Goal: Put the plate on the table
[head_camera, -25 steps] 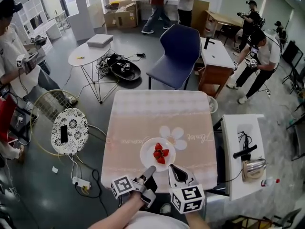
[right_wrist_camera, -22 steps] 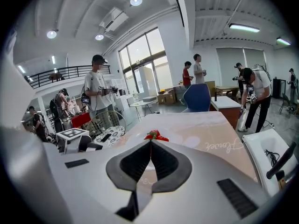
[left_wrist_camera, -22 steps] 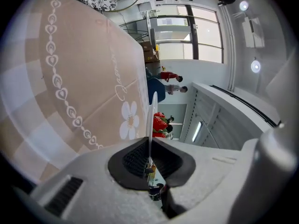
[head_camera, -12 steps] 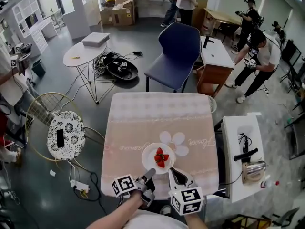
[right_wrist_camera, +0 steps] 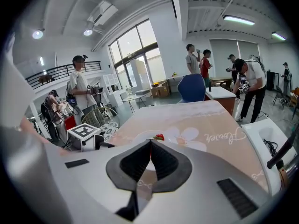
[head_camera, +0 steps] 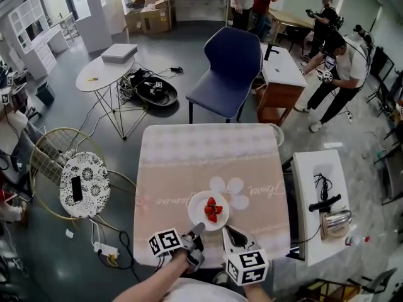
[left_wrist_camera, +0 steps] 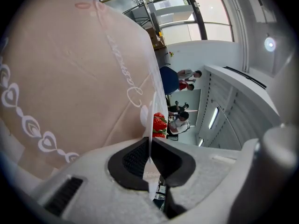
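Now | plate (head_camera: 196, 214) holds strawberries (head_camera: 213, 210) | left gripper (head_camera: 198, 228) pinches its rim | right gripper (head_camera: 228, 231) pressed together

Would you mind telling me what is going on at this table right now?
A person works two handheld grippers over the table. The left gripper pinches the rim of a plate of strawberries near the table's near edge; whether the plate rests on the table yet is unclear. The right gripper sits beside it, jaws shut and empty.
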Available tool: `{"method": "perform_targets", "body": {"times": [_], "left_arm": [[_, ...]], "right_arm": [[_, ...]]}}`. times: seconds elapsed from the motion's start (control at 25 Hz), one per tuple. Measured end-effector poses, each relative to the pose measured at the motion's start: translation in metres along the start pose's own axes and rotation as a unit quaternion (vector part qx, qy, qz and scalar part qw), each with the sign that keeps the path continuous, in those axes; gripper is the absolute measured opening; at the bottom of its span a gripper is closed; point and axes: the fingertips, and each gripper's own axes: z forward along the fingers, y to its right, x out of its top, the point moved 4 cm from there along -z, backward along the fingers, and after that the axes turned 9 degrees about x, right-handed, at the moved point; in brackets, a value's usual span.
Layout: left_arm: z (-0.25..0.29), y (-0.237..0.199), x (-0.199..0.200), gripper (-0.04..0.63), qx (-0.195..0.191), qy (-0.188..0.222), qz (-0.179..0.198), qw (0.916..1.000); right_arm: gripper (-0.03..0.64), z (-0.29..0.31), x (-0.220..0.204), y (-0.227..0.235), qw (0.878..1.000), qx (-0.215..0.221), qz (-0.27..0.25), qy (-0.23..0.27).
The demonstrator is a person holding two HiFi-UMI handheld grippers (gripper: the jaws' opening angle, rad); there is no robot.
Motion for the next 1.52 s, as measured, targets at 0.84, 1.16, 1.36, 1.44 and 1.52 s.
{"method": "perform_targets", "body": {"times": [0.84, 1.16, 1.36, 1.44, 1.52], "left_arm": [[0.001, -0.003, 0.015, 0.040, 0.094, -0.008, 0.092, 0.9912], [-0.001, -0.004, 0.014, 0.087, 0.162, -0.019, 0.184, 0.9694], [-0.002, -0.012, 0.017, 0.103, 0.207, -0.026, 0.217, 0.9537], [-0.003, -0.014, 0.017, 0.104, 0.218, -0.030, 0.225, 0.9491], [-0.004, -0.016, 0.017, 0.104, 0.227, -0.032, 0.234, 0.9448]], "right_arm": [[0.003, 0.010, -0.003, -0.005, 1.000, 0.011, 0.000, -0.013], [0.003, 0.006, -0.007, -0.005, 1.000, 0.012, 0.004, -0.016], [0.003, 0.006, -0.011, -0.006, 1.000, 0.013, 0.006, -0.019], [0.003, 0.006, -0.012, -0.006, 1.000, 0.013, 0.007, -0.019], [0.003, 0.005, -0.012, -0.006, 1.000, 0.014, 0.007, -0.017]]}}
